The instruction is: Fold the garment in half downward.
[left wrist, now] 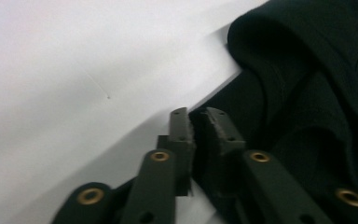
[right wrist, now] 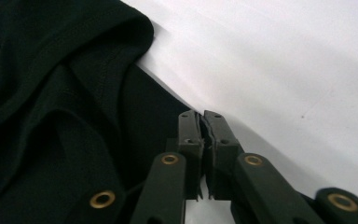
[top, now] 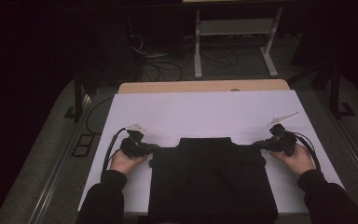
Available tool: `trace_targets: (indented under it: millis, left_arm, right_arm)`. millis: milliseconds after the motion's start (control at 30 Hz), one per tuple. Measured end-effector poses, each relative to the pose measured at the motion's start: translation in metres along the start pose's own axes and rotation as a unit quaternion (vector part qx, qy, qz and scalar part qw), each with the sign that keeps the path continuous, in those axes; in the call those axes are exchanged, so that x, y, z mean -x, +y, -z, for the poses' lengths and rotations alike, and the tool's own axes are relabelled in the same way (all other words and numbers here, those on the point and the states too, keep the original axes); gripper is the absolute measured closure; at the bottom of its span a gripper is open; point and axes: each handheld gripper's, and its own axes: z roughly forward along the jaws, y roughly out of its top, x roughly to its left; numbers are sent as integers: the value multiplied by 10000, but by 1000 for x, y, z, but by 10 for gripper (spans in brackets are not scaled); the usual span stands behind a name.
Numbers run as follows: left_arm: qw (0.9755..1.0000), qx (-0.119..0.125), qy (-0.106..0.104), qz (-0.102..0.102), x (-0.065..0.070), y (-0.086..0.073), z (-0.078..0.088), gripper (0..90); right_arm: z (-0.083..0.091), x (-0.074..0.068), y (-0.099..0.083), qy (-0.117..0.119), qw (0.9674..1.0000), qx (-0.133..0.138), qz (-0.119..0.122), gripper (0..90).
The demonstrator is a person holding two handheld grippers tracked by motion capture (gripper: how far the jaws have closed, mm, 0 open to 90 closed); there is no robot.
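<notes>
Black garment (top: 212, 179) flat on white table (top: 205, 112); left gripper (top: 150, 147) and right gripper (top: 259, 144) each clamped on its edge

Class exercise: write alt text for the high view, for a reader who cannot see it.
A person's two hands press the left gripper and right gripper shut on opposite side edges of a folded black garment lying on a white table; beyond lies a dark floor with cables.
</notes>
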Motion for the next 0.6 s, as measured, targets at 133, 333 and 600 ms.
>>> trace_targets:
  millis: [133,333,600]
  left_arm:
    - [10000,-22,59,-10,2,1,-1,858]
    - [9999,-52,87,-67,4,1,0,867]
    - [9996,7,218,-151,4,2,3,876]
  right_arm:
    - [1,1,0,56,10000,18,-39,863]
    - [3,2,-1,20,9999,82,-138,864]
    - [1,-3,0,-179,9998,52,67,872]
